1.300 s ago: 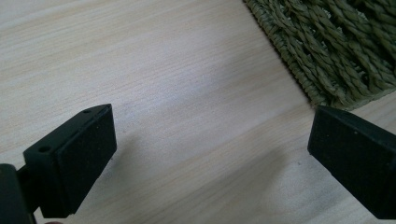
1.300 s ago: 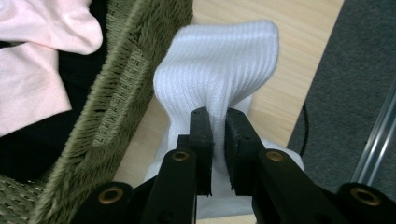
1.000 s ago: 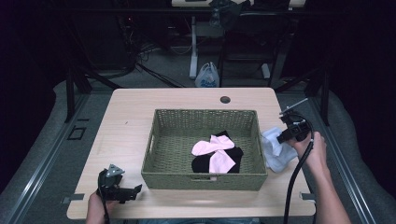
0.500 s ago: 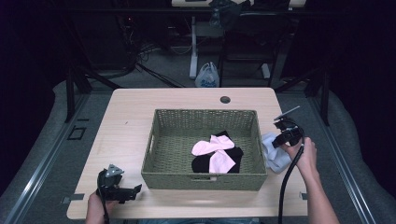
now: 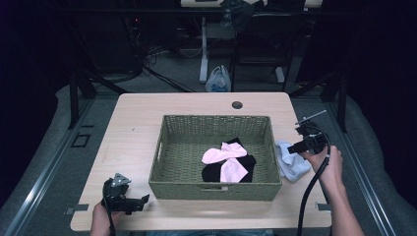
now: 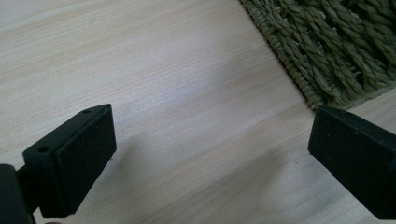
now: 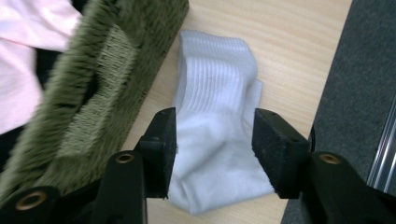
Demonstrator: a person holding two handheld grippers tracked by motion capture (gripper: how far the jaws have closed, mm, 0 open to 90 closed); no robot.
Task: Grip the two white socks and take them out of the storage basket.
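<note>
The left gripper (image 5: 129, 200) is resting on the tabletop (image 5: 133, 132), its fingers (image 6: 70, 163) spread wide over bare wood, with the basket (image 5: 216, 184) just beyond the right one. In the basket, pink socks (image 5: 223, 156) are lying on black ones (image 5: 212, 173). The right gripper (image 7: 212, 154) is straddling a white sock (image 7: 217, 93) beside the basket, fingers parted around it, not yet pinching. Closing now risks catching only loose fabric, so the sock could be slipping out or snagging on the rim.
</note>
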